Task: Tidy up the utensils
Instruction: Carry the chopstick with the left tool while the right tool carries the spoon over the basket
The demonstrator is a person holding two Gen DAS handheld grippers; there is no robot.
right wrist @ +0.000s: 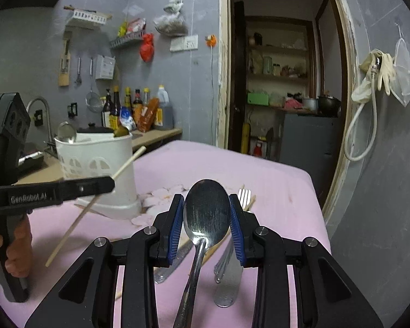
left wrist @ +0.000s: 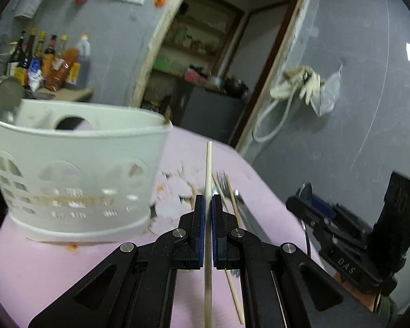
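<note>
My left gripper (left wrist: 208,201) is shut on a wooden chopstick (left wrist: 208,180), held above the pink table to the right of the white utensil basket (left wrist: 76,175). In the right wrist view the left gripper (right wrist: 106,184) holds the chopstick (right wrist: 95,202) tilted in front of the basket (right wrist: 95,164). My right gripper (right wrist: 207,205) is shut on a steel spoon (right wrist: 206,213), its bowl between the blue pads. A fork (right wrist: 244,195), another chopstick (left wrist: 233,199) and more steel cutlery (right wrist: 228,281) lie on the table beneath.
The pink tablecloth (right wrist: 259,169) has a worn patch (left wrist: 175,191) beside the basket. A spoon (right wrist: 67,132) stands in the basket. A counter with sauce bottles (right wrist: 134,109) and a sink is behind. A doorway (right wrist: 281,82) opens beyond the table's far edge.
</note>
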